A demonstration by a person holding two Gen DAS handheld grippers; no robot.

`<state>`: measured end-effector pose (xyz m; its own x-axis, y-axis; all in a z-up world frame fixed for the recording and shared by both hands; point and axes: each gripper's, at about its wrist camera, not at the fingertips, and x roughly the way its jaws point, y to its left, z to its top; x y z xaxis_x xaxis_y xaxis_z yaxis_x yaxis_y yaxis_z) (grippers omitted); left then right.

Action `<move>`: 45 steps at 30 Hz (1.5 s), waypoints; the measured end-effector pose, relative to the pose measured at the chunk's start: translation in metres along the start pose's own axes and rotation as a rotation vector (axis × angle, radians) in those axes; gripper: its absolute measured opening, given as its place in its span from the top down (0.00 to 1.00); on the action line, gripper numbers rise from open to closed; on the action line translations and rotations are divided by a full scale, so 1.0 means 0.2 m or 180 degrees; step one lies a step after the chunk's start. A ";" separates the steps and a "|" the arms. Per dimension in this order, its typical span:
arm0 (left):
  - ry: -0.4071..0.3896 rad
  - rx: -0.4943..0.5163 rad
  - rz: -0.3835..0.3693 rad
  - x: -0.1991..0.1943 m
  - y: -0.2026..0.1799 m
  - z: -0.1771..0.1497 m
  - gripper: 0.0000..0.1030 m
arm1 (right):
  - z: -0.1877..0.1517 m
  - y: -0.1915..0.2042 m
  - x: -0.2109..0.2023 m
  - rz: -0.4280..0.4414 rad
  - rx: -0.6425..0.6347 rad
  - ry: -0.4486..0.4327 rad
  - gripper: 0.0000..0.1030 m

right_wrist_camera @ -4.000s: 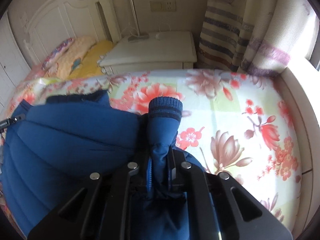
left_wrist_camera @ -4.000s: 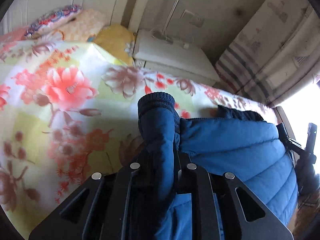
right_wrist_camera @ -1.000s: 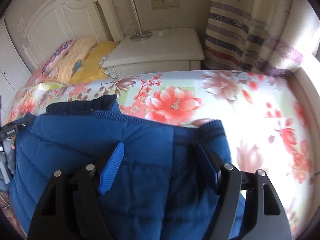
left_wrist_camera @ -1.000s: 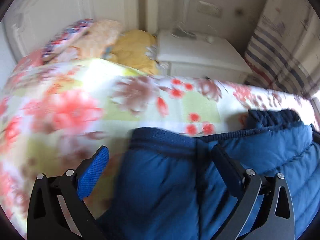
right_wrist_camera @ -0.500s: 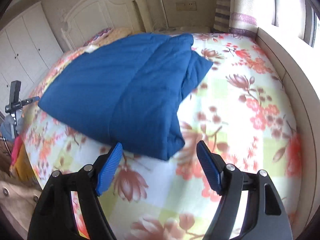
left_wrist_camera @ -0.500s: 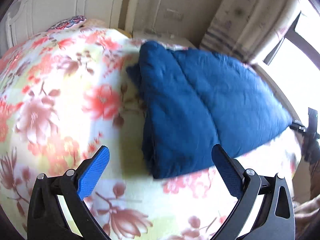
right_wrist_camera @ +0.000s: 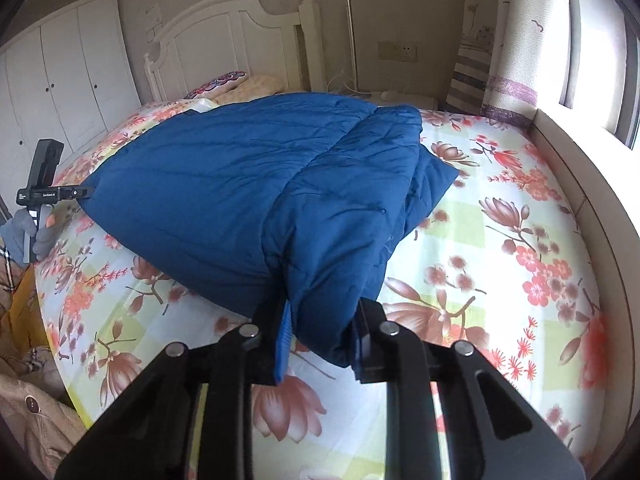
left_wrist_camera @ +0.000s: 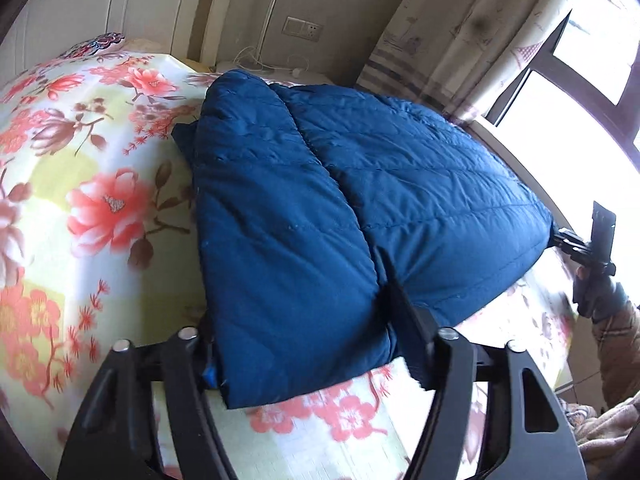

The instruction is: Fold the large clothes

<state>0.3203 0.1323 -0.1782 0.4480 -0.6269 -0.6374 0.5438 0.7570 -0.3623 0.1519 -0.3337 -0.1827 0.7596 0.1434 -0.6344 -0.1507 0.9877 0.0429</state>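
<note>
A blue quilted jacket [left_wrist_camera: 360,184] lies folded on the floral bedspread [left_wrist_camera: 92,200]; it also shows in the right wrist view [right_wrist_camera: 248,192]. My left gripper [left_wrist_camera: 304,344] is closed on the near left corner of the jacket's bottom edge, with cloth bulging between the fingers. My right gripper [right_wrist_camera: 324,336] is closed on the near right corner of the same edge. Each hand-held gripper shows small at the far edge of the other view, the right one [left_wrist_camera: 596,248] and the left one [right_wrist_camera: 44,192].
A white headboard [right_wrist_camera: 240,40] and pillows [right_wrist_camera: 240,82] are at the far end of the bed. A nightstand [right_wrist_camera: 404,98] and a striped curtain [right_wrist_camera: 516,40] stand by the window. Beige clothing [right_wrist_camera: 36,400] lies off the bed's near left edge.
Both grippers were open and a little short of the jacket's near edge half a second ago. They have moved in and closed on its two near corners.
</note>
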 end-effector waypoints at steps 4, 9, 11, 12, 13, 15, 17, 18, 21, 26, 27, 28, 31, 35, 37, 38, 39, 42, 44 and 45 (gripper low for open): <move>0.0038 -0.0070 -0.0138 -0.08 -0.03 -0.09 0.50 | -0.09 0.02 -0.11 0.0126 0.0085 -0.0019 0.82; 0.0123 -0.0084 -0.0235 -0.27 -0.14 -0.35 0.50 | -0.34 0.13 -0.38 0.0309 0.0058 0.0095 0.82; 0.0151 -0.0075 -0.0247 -0.37 -0.19 -0.48 0.50 | -0.46 0.18 -0.50 0.0349 0.0038 0.0131 0.82; 0.0153 -0.0070 -0.0241 -0.41 -0.22 -0.53 0.50 | -0.51 0.20 -0.54 0.0349 0.0022 0.0133 0.82; 0.0151 -0.0063 -0.0221 -0.43 -0.23 -0.57 0.50 | -0.56 0.23 -0.59 0.0324 -0.0007 0.0123 0.81; 0.0095 -0.0078 -0.0103 -0.47 -0.25 -0.63 0.49 | -0.62 0.27 -0.63 0.0203 -0.0055 0.0088 0.71; -0.0079 -0.0162 0.0101 -0.54 -0.25 -0.64 0.44 | -0.62 0.26 -0.66 0.0084 -0.0047 0.0075 0.58; -0.0174 -0.0184 0.0211 -0.57 -0.26 -0.62 0.44 | -0.59 0.25 -0.71 -0.0011 -0.0035 0.0025 0.53; -0.0928 -0.0061 0.0623 -0.81 -0.44 -0.54 0.20 | -0.44 0.31 -0.91 -0.0401 -0.0071 -0.0501 0.46; -0.1181 0.0410 0.0797 -0.66 -0.86 -0.34 0.04 | -0.23 0.68 -0.87 -0.0168 -0.0399 -0.0853 0.39; -0.1079 0.0416 0.0800 -0.58 -0.89 -0.30 0.04 | -0.21 0.75 -0.80 -0.0166 -0.0454 -0.0786 0.39; -0.0930 0.0428 0.0783 -0.44 -0.92 -0.24 0.04 | -0.19 0.84 -0.69 -0.0263 -0.0568 -0.0706 0.39; -0.0579 0.0404 0.1088 -0.09 -0.91 -0.11 0.04 | -0.18 0.95 -0.43 -0.0447 -0.0652 -0.0627 0.39; -0.0056 0.0249 0.1068 0.22 -0.73 -0.11 0.04 | -0.34 0.90 -0.11 -0.0365 -0.0583 -0.0473 0.37; -0.0032 0.0183 0.0967 0.24 -0.70 -0.13 0.04 | -0.43 0.88 -0.09 -0.0238 -0.0554 -0.0736 0.37; -0.0033 0.0198 0.0981 0.24 -0.71 -0.14 0.04 | -0.43 0.88 -0.08 -0.0239 -0.0536 -0.0698 0.37; -0.0026 0.0227 0.1013 0.24 -0.72 -0.14 0.04 | -0.42 0.88 -0.08 -0.0237 -0.0510 -0.0594 0.37; 0.0042 0.0264 0.1059 0.22 -0.74 -0.13 0.04 | -0.30 0.89 -0.11 -0.0198 -0.0458 -0.0027 0.36; -0.0020 0.0332 0.0959 0.15 -0.78 -0.09 0.04 | -0.19 0.91 -0.20 -0.0250 -0.0583 0.0054 0.36; -0.0063 0.0358 0.0961 0.11 -0.81 -0.06 0.04 | -0.13 0.93 -0.27 -0.0333 -0.0701 -0.0111 0.30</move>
<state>0.2349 -0.0021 -0.1422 0.6141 -0.3814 -0.6910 0.4588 0.8849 -0.0807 0.0670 -0.1598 -0.1608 0.7990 0.0468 -0.5995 -0.2015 0.9602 -0.1935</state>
